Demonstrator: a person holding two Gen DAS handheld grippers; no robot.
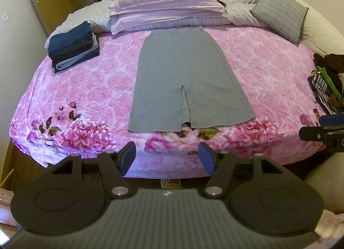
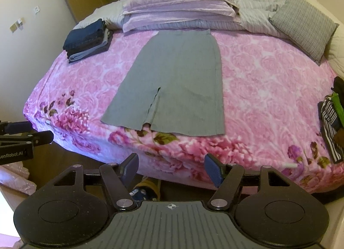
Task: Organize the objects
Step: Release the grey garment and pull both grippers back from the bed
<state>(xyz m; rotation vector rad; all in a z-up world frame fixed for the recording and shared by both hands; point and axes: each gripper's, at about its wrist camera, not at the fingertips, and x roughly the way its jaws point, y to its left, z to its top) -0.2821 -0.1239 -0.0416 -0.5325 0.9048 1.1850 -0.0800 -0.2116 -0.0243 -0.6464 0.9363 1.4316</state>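
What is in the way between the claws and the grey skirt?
Nothing visible. The skirt lies flat on the pink blanket, and both open claws, left and right, hover off the bed's near edge, facing its hem.

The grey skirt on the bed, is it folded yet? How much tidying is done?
Not yet. Done: a stack of folded dark clothes sits at the bed's far left. In hand: nothing; the grey skirt lies flat and unfolded on the pink blanket, and the left gripper and right gripper hang before the bed with jaws open and empty. Left: folding the skirt, then the jumbled pile of clothes at the right edge.
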